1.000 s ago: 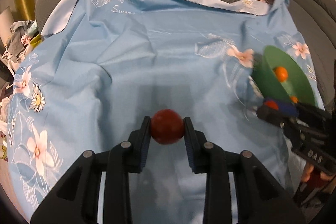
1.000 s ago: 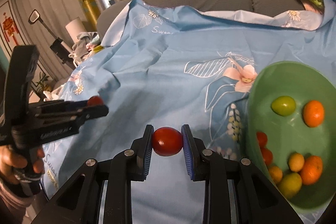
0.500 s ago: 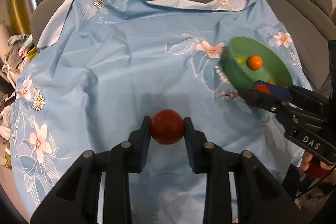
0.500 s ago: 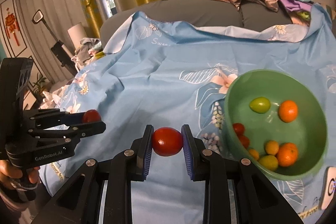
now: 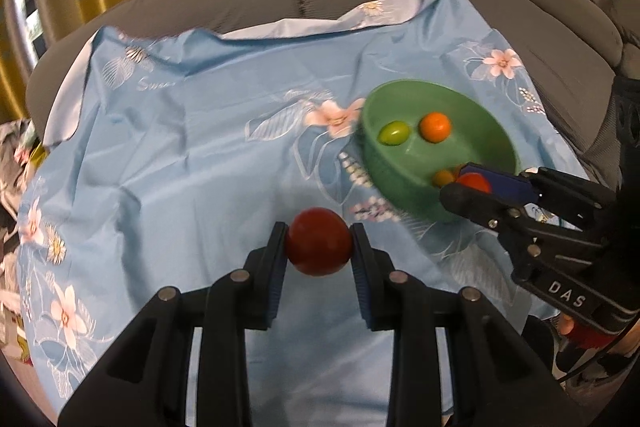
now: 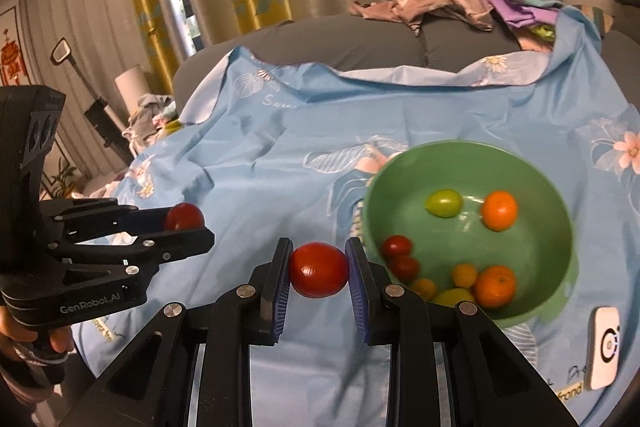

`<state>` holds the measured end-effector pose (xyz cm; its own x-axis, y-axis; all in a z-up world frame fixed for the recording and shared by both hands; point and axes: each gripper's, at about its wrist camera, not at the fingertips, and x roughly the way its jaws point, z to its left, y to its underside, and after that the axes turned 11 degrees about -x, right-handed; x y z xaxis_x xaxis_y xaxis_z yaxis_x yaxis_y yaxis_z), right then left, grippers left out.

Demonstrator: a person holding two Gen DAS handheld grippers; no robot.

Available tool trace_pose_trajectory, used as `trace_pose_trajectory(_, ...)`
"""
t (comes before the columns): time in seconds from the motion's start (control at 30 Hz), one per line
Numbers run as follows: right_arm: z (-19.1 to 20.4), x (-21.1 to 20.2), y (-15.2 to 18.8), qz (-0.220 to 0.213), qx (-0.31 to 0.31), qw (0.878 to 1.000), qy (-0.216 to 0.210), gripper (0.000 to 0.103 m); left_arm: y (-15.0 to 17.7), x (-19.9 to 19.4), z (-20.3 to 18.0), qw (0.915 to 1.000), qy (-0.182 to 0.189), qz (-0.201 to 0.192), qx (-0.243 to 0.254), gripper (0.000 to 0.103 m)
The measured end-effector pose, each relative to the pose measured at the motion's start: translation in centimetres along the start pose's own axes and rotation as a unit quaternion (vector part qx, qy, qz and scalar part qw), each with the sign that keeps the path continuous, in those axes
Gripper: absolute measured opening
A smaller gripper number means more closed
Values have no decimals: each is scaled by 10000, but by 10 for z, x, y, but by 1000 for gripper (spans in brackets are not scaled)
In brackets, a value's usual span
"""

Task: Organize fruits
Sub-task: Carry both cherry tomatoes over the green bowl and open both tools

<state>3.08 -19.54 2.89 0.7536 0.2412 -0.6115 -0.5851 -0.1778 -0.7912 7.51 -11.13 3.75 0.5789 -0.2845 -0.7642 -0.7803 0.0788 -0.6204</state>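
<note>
Tomatoes pinched: left gripper [image 5: 319, 242] holds one red tomato [image 5: 319, 241], right gripper [image 6: 319, 270] another [image 6: 319, 269], beside green bowl [image 6: 568, 227]. I'd centre each over the bowl, release low.

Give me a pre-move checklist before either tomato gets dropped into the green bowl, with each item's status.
1. Left gripper clamped on its red tomato: ok.
2. Right gripper clamped on its own red tomato: ok.
3. Green bowl upright on the blue floral cloth: ok.
4. Free space in the bowl among the fruit: ok.
5. Right gripper over the bowl: cannot tell; it is near the rim.
6. Left gripper over the bowl: not ok; only cloth lies below it.
</note>
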Motion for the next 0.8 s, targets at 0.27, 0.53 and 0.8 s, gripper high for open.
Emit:
trace_pose_trajectory(0.27, -26, -13, 4, -103, 175, 9994, 271, 29, -14, 10, -37, 9991, 214, -15, 371, 32)
trace_pose_trajectory(0.53, -56, -20, 8, -125, 351, 9979, 527, 29, -29, 31, -68, 9971, 390, 43, 649, 32)
trace_pose_trajectory(0.8, -77, -17, 15, -51, 525, 9965, 651, 29, -42, 55, -85, 9956, 490, 165, 781, 32)
